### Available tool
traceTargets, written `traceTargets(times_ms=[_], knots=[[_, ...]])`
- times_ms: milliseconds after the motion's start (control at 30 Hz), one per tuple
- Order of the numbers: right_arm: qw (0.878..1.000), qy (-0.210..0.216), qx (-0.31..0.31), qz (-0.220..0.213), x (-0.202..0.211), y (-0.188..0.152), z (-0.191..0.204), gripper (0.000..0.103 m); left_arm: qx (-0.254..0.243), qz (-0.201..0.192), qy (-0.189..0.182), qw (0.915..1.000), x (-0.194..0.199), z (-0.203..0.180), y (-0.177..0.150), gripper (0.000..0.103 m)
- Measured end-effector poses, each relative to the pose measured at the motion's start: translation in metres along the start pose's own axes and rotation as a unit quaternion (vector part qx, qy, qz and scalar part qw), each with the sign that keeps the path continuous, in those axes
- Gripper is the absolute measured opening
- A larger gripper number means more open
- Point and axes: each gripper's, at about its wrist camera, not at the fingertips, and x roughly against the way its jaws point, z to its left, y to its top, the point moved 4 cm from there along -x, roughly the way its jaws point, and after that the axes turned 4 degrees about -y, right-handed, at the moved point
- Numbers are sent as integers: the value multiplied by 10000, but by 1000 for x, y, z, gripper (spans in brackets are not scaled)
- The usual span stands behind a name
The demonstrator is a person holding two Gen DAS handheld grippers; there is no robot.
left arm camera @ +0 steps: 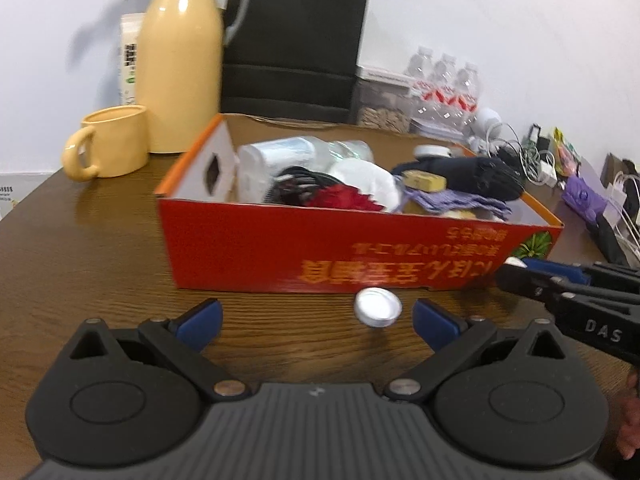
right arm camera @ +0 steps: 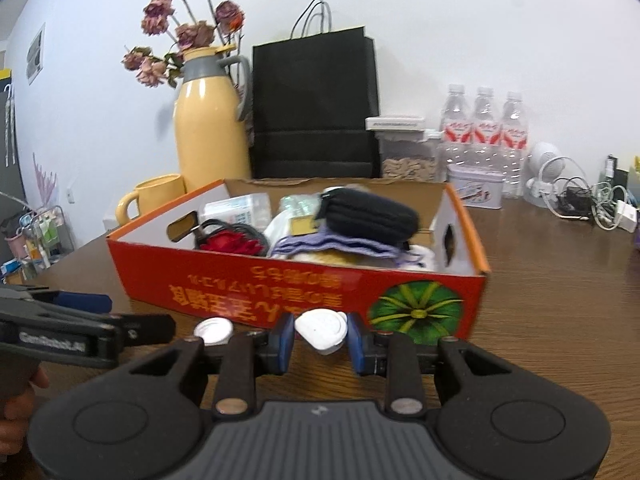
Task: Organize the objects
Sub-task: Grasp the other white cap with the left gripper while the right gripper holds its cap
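Note:
An open red cardboard box [left arm camera: 280, 252] [right arm camera: 224, 276] stands on the wooden table, filled with cloths, a black pouch [right arm camera: 368, 212], cables and packets. In front of it lies a small round silver tin [left arm camera: 377, 307] [right arm camera: 214, 331]. My left gripper [left arm camera: 318, 316] is open, and the tin lies on the table just ahead of its fingertips, toward the right one. My right gripper [right arm camera: 320, 340] is shut on a small white rounded object [right arm camera: 321, 330], held just above the table near the box's front wall. The right gripper [left arm camera: 520, 270] also shows at the right in the left wrist view.
A yellow thermos jug [left arm camera: 182, 68] [right arm camera: 210, 128] and yellow mug [left arm camera: 110, 142] stand behind the box at left, a black paper bag [right arm camera: 316, 108] behind it. Water bottles [right arm camera: 484, 128], a small tin [right arm camera: 476, 186] and tangled chargers [right arm camera: 584, 200] sit at the back right.

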Motion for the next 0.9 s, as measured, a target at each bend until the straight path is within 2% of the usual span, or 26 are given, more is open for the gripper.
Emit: traceTargets(times_ms=[400, 500, 600, 667, 900], knots=[[9999, -62, -4, -120, 12, -2, -29, 27, -199, 201, 146, 9995, -30, -30, 1, 101], [9999, -44, 5, -162, 14, -2, -29, 27, -173, 270, 186, 9993, -36, -34, 2, 86], [9998, -26, 61, -188, 16, -3, -26, 27, -163, 234, 223, 9993, -40, -39, 3, 56], [9997, -20, 92, -216, 18, -3, -24, 27, -178, 187, 230, 9994, -39, -41, 2, 30], [9996, -23, 109, -267, 21, -3, -23, 27, -49, 99, 183, 9998, -34, -38, 2, 30]])
